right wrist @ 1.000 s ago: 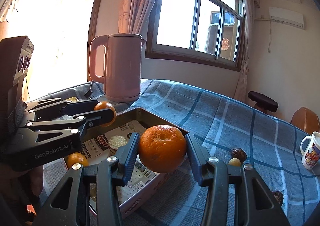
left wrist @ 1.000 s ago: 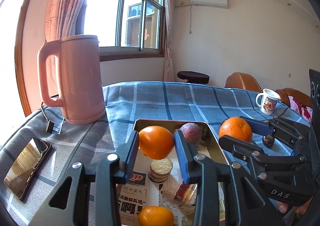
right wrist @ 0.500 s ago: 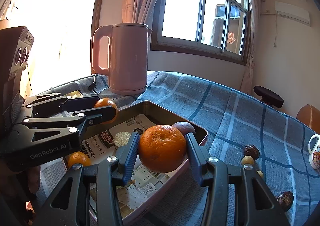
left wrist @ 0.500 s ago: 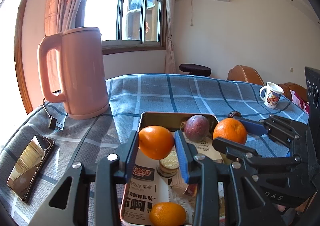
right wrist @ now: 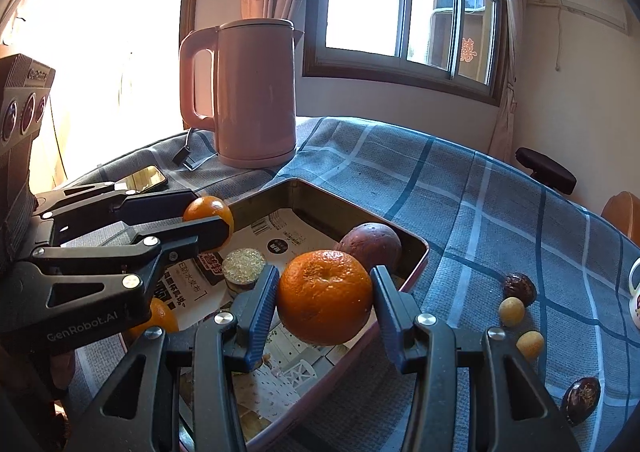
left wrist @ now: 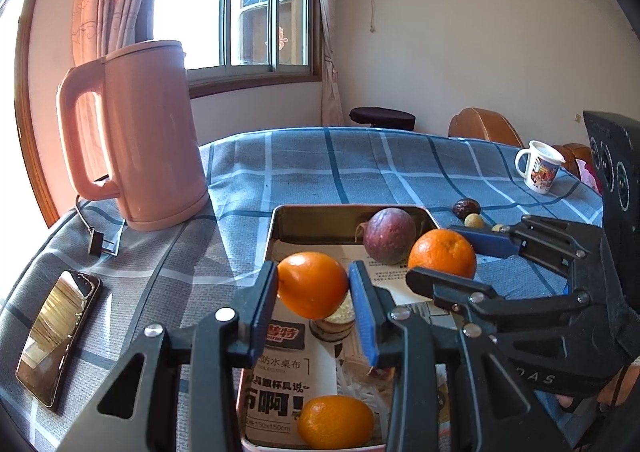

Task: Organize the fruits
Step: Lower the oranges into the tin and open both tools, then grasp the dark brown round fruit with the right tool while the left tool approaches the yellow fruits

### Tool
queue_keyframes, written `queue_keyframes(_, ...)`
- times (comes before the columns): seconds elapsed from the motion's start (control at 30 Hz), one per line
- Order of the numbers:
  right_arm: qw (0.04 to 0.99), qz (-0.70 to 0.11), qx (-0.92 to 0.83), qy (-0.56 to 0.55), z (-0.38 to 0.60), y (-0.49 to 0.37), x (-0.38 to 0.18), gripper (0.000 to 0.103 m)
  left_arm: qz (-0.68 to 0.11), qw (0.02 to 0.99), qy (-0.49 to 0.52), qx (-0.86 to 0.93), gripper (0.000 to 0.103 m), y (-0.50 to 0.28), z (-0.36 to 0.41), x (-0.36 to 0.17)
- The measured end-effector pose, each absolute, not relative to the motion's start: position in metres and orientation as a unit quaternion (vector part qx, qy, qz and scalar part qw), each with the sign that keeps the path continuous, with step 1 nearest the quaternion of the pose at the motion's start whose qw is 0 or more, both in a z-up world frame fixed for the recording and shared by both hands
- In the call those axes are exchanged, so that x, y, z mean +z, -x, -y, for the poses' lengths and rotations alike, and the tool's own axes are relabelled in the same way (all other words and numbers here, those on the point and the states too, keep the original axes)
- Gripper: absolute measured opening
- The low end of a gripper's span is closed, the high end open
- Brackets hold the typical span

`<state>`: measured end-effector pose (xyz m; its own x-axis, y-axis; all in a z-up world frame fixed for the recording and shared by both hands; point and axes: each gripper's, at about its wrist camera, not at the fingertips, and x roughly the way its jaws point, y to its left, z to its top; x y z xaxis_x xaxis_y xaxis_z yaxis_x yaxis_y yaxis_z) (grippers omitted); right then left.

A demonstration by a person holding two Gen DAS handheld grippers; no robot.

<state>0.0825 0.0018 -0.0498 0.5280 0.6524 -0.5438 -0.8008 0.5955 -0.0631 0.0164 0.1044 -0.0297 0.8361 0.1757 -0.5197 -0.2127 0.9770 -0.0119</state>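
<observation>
My left gripper (left wrist: 313, 284) pinched a small orange (left wrist: 312, 284), my right gripper (right wrist: 325, 298) a larger orange (right wrist: 325, 298), both above the tray (right wrist: 416, 252). Only the right-wrist view showed the dark fruit (right wrist: 580, 396) lying at the cloth's near edge.

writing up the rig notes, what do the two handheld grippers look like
Both are black plastic scissor-style frames with silver rivets and two long fingers lined with ribbed blue pads. The left gripper carries white "GenRobot.AI" lettering on its side, and a boxy black module with three round lenses sits behind it, seen from the right wrist view. The right gripper shows "DAS" lettering and a similar lens module in the left wrist view. No sleeves visible.
</observation>
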Motion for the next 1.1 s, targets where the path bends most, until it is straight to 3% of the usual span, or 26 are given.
queue_keyframes(0.53, 0.842, -0.27, 0.431, 0.178, -0.013, -0.083, -0.058, 0.052, -0.292, 0.95, 0.028, 0.109, 0.041, -0.021, -0.106, -0.034)
queue_keyframes(0.67, 0.85, -0.257, 0.43, 0.162, -0.004, -0.083, -0.054, 0.06, -0.276, 0.952, 0.041, 0.126, 0.057, -0.016, -0.11, -0.031)
queue_keyframes(0.73, 0.857, -0.246, 0.424, 0.157, 0.005, -0.082, -0.05, 0.061, -0.262, 0.956, 0.05, 0.122, 0.072, -0.013, -0.109, -0.027)
queue_keyframes(1.1, 0.918, -0.241, 0.288, 0.131, 0.117, -0.122, -0.025, 0.062, -0.236, 0.971, 0.006, 0.029, 0.075, -0.04, -0.022, -0.001)
